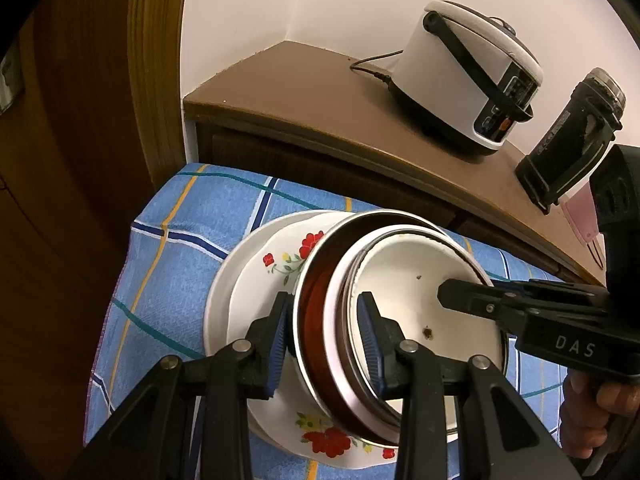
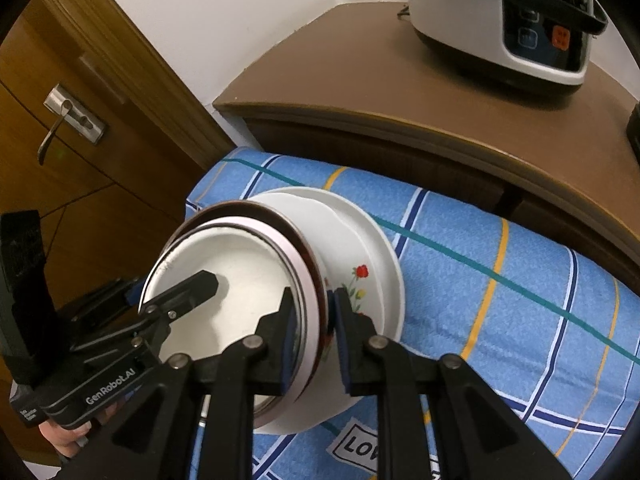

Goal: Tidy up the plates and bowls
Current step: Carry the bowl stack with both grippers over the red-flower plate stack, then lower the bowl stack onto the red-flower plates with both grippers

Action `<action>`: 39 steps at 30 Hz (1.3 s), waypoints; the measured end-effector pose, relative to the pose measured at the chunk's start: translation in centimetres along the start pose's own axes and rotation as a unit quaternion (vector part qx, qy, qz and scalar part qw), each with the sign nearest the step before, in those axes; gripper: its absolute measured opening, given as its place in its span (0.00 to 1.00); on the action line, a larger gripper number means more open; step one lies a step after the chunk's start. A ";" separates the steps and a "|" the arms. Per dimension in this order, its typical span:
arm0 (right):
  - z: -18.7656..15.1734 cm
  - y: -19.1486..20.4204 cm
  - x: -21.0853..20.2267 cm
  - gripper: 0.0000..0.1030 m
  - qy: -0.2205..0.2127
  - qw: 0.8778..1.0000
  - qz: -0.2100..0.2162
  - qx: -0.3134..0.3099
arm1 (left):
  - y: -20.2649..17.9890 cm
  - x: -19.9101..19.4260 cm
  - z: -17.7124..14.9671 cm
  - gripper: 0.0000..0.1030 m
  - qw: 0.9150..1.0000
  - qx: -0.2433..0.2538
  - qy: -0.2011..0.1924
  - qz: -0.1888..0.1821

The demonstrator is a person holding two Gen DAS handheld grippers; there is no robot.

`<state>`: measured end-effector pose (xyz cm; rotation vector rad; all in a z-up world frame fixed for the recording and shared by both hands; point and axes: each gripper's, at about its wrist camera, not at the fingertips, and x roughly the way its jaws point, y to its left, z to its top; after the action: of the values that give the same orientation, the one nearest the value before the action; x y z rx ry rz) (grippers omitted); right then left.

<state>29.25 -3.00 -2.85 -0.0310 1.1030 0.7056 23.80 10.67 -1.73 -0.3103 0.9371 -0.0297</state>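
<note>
A white bowl (image 1: 416,280) sits nested in a steel-rimmed brown bowl (image 1: 316,320). Both rest on a stack of white plates with red flowers (image 1: 272,264) on the blue checked cloth. My left gripper (image 1: 326,332) is shut on the near rims of the nested bowls, one finger outside, one inside. My right gripper (image 2: 314,320) is shut on the opposite rim of the same bowls (image 2: 240,276), above the flowered plates (image 2: 360,248). Each gripper shows in the other's view, with one finger inside the white bowl.
The blue checked cloth (image 2: 500,280) covers a low surface. Behind it stands a brown cabinet (image 1: 304,80) with a white rice cooker (image 1: 468,76) and a black flask (image 1: 572,136). A wooden door (image 2: 72,128) with a handle is at left.
</note>
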 end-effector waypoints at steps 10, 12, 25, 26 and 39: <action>-0.2 0.6 0.0 0.18 -0.026 0.999 -0.022 -0.019 | 0.0 0.1 -0.2 0.35 1.000 0.008 -0.014 0.001; -0.2 0.7 0.0 0.18 -0.030 0.999 -0.025 -0.024 | 0.0 0.1 -0.2 0.35 1.000 0.010 -0.018 0.000; -0.5 0.5 -0.3 0.21 -0.061 0.997 -0.024 -0.025 | -0.1 0.0 -0.3 0.35 0.999 0.013 -0.033 0.008; -0.6 0.3 -0.6 0.22 -0.068 0.997 -0.021 -0.021 | -0.1 0.0 -0.4 0.35 0.999 0.012 -0.033 0.010; -4.3 0.2 -6.3 0.47 -0.189 0.980 -0.064 -0.019 | -2.7 -4.0 -2.1 0.55 0.989 0.064 -0.130 0.027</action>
<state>24.05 -7.54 0.34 0.0009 0.7167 0.5871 20.07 8.25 0.98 -0.1646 0.6799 0.0015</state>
